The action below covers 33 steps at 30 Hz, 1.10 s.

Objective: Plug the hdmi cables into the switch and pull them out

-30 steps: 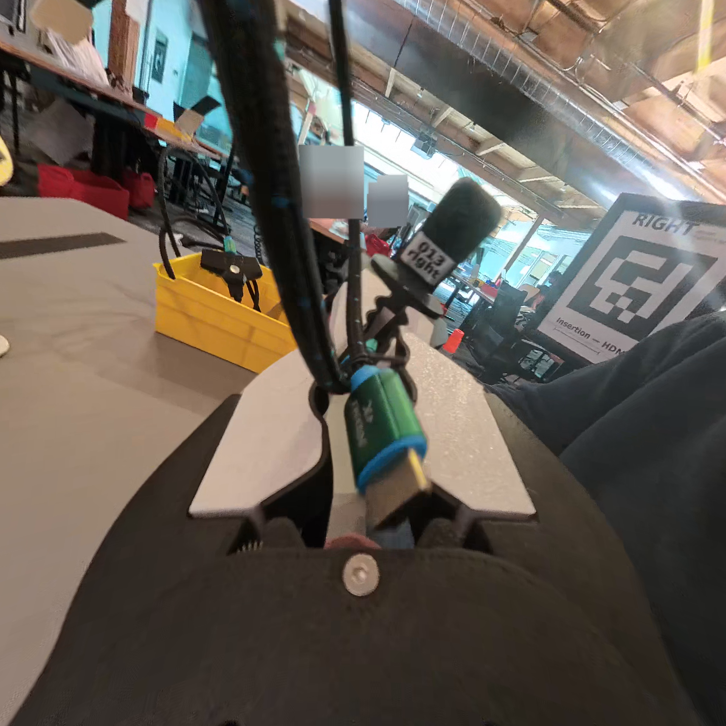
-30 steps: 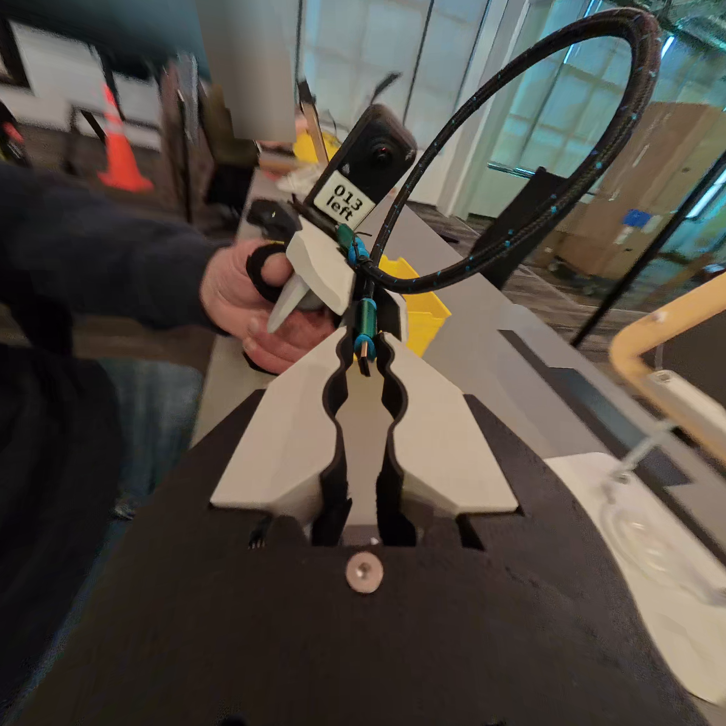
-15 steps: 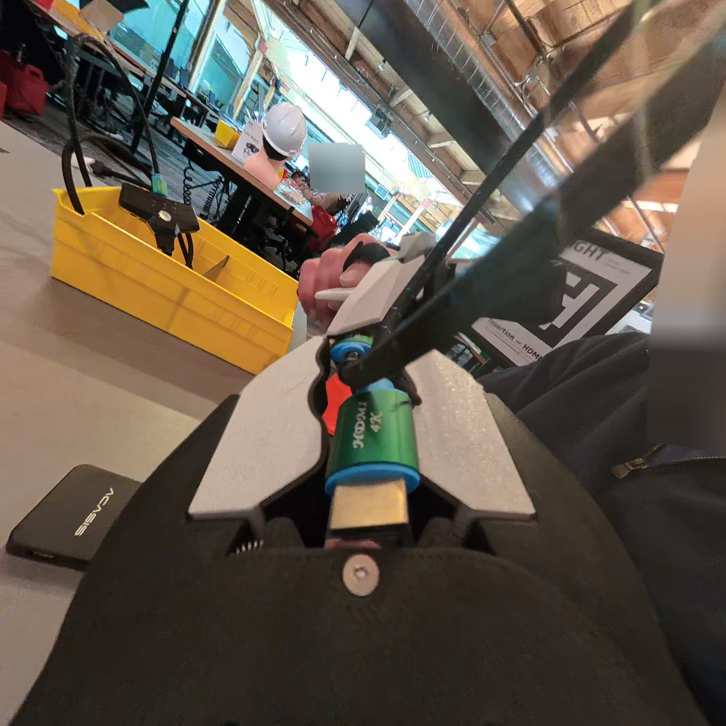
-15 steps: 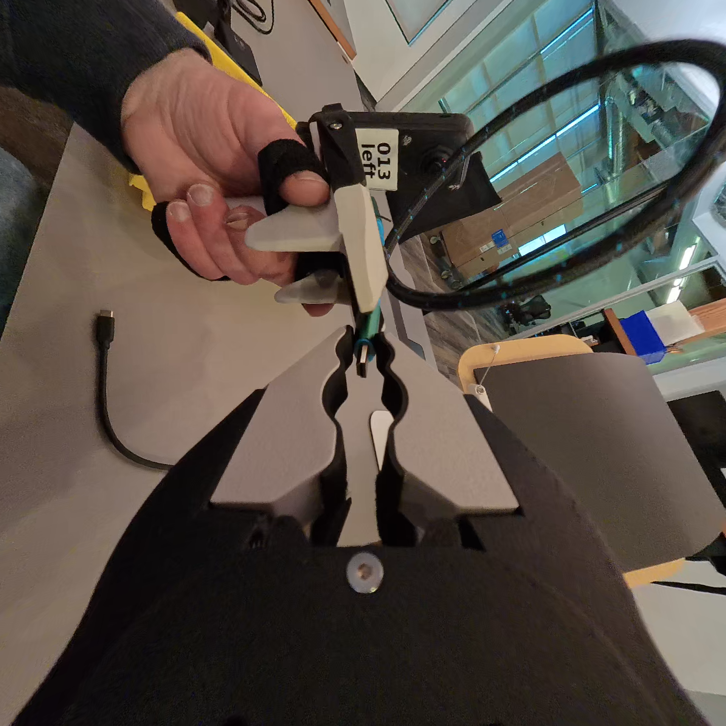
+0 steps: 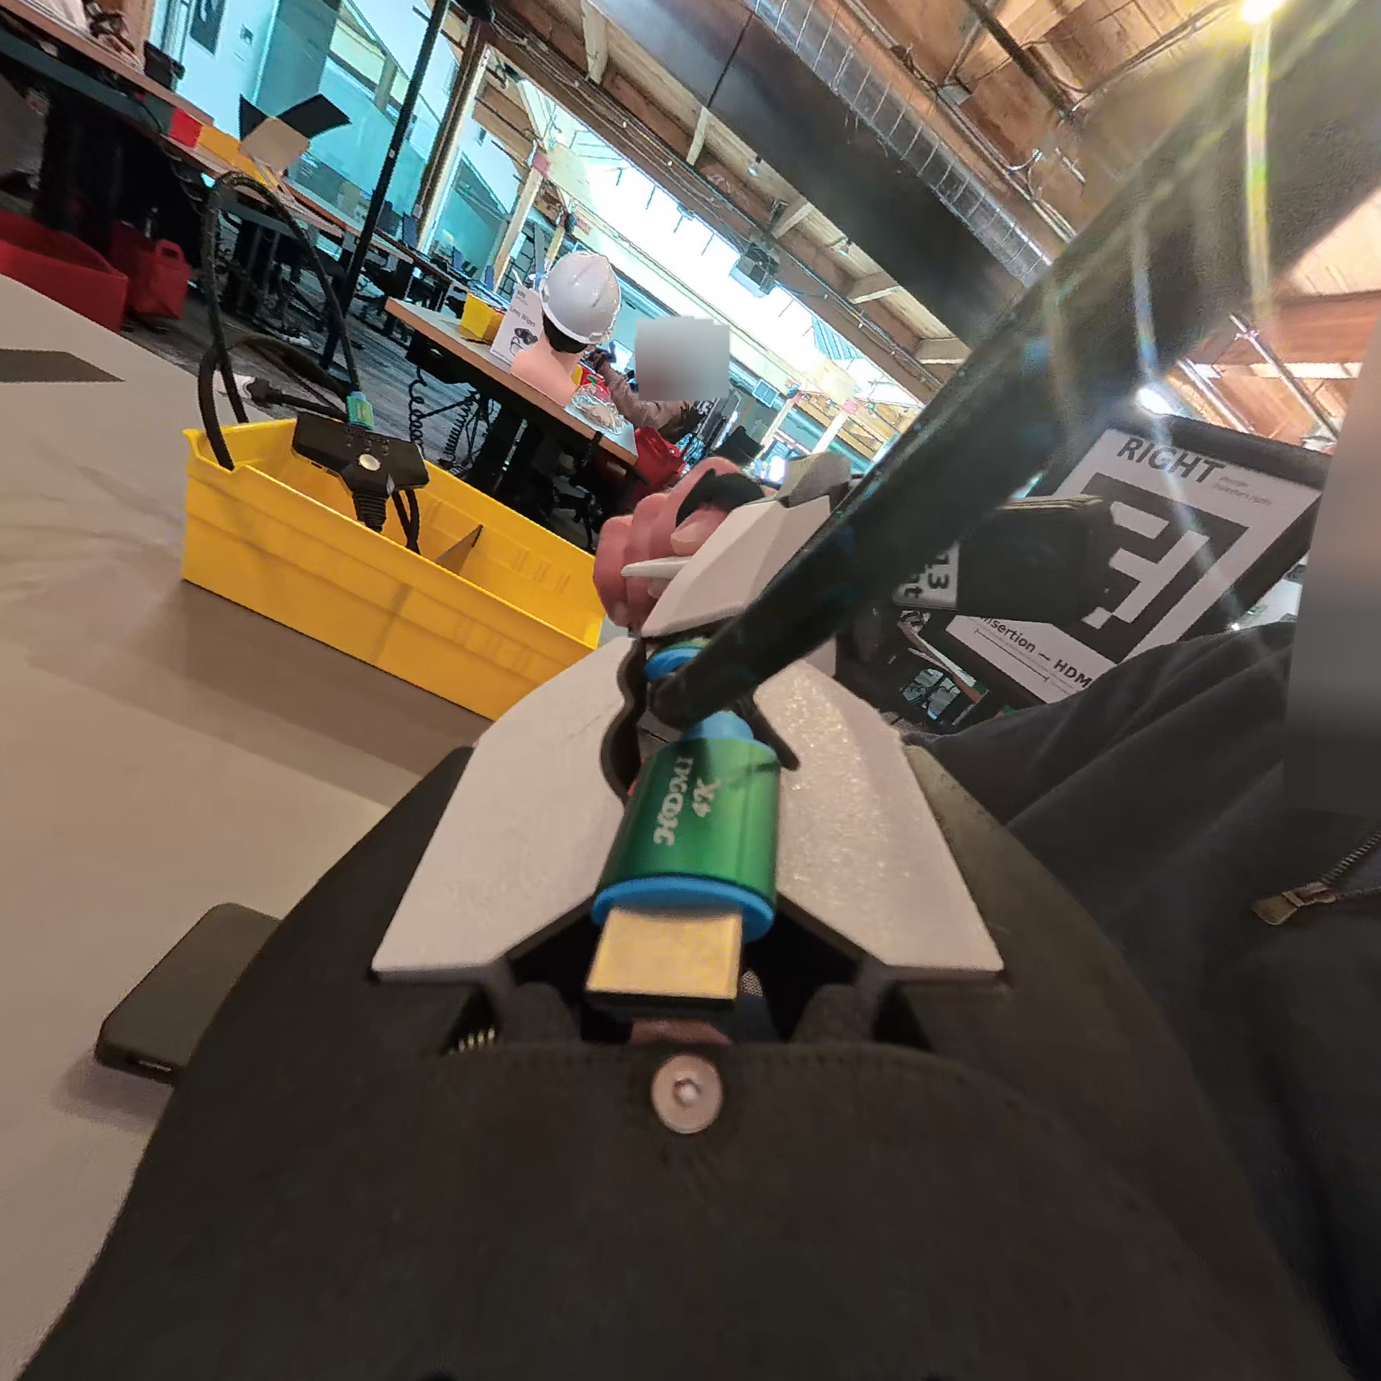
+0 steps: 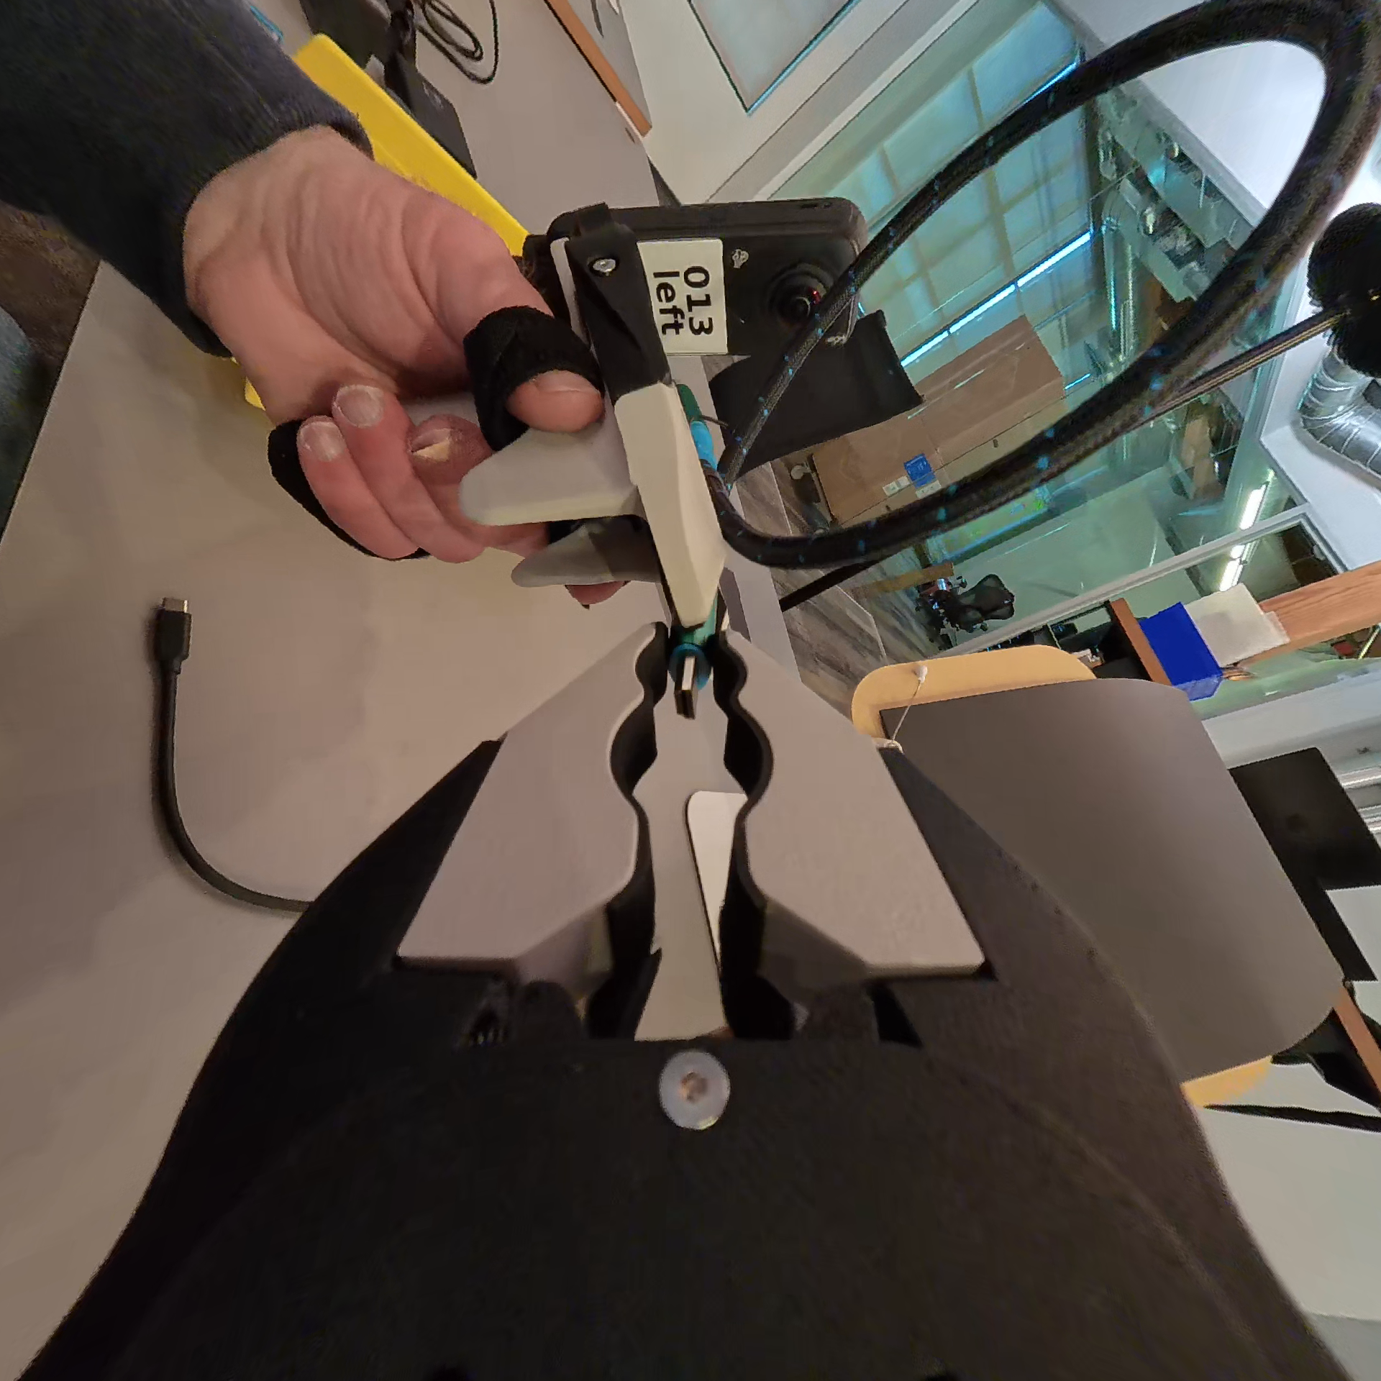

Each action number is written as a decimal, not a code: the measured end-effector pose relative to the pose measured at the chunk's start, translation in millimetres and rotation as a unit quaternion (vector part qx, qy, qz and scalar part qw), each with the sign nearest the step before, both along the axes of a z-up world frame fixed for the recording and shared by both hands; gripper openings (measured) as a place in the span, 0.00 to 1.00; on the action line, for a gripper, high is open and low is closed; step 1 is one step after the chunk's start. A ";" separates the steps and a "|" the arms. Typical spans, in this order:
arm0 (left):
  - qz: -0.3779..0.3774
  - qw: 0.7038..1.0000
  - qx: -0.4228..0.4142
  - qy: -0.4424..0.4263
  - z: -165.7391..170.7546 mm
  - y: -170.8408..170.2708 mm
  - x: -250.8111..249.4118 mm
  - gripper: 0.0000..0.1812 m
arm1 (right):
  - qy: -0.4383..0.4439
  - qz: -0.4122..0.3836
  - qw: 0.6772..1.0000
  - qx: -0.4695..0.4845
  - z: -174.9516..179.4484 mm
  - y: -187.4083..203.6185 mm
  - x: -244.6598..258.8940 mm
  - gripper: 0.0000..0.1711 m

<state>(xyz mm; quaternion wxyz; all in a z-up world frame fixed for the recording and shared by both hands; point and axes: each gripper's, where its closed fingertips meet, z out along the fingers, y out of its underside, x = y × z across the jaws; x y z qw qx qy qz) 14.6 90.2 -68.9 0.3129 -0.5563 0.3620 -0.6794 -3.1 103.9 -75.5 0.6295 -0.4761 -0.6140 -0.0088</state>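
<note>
Left wrist view: left gripper (image 5: 687,747) clamps the green HDMI plug (image 5: 691,829), its tip facing backward; right gripper (image 6: 691,676), jaws parted, closing around that plug (image 6: 691,669) — grip squarely before release

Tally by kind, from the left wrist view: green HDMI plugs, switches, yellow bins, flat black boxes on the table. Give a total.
green HDMI plugs: 3
switch: 1
yellow bin: 1
flat black box: 1
Total: 6
</note>
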 end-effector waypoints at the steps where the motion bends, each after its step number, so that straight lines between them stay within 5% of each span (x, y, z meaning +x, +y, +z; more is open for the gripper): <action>1: 0.000 1.000 0.002 0.000 -0.3 0.4 -0.6 0.13 | 0.005 0.001 1.000 -0.004 -0.3 0.2 0.1 0.05; 16: 0.078 0.991 0.111 -0.010 2.7 18.4 -18.0 0.12 | 0.191 0.056 0.953 -0.228 -9.1 12.1 18.9 0.21; 33: 0.135 0.964 0.224 0.038 -3.9 28.1 -26.3 0.13 | 0.221 0.045 0.929 -0.295 -29.3 24.7 16.7 0.35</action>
